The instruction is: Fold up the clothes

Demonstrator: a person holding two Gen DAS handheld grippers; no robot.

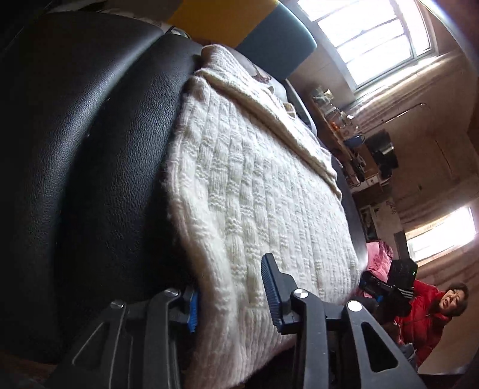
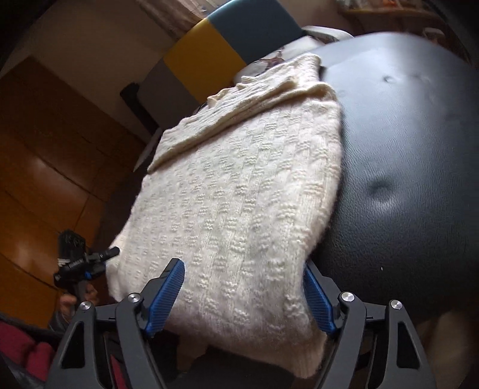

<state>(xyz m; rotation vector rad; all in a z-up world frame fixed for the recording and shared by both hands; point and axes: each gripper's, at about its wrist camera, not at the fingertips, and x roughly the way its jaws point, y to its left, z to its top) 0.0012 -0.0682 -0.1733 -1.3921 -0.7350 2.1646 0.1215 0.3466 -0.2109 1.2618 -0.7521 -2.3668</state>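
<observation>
The cream basket-weave knitted sweater (image 1: pixel 263 191) lies spread on a black padded leather seat (image 1: pixel 89 149), its near hem drooping over the seat's front edge. A folded-over layer of the same knit, a sleeve or the collar end, crosses the far part of the garment.

The left gripper (image 1: pixel 230 299) sits at that near hem with its fingers spread wide. One blue ribbed pad (image 1: pixel 271 287) stands over the top of the knit; the other pad (image 1: pixel 193 311) is tucked at the sweater's side edge against the black leather. The cloth runs between them, but the pads are not pressed together on it.

The right gripper (image 2: pixel 242 296) meets the same hem from the other end. Its two blue pads (image 2: pixel 167 296) are also wide apart, one on each side of the hanging fold, with the knit filling the gap between them. Whether either pad touches the wool cannot be told.

In the right wrist view the left gripper (image 2: pixel 89 263) shows far off to the left, by the sweater's corner, held by a hand (image 2: pixel 69 302). In the left wrist view a person in a red padded jacket (image 1: pixel 425 317) appears low on the right, beyond the hem. Ahead of both tools, past the sweater, stand a yellow cushion (image 2: pixel 206 59) and a teal cushion (image 2: pixel 254 27).
</observation>
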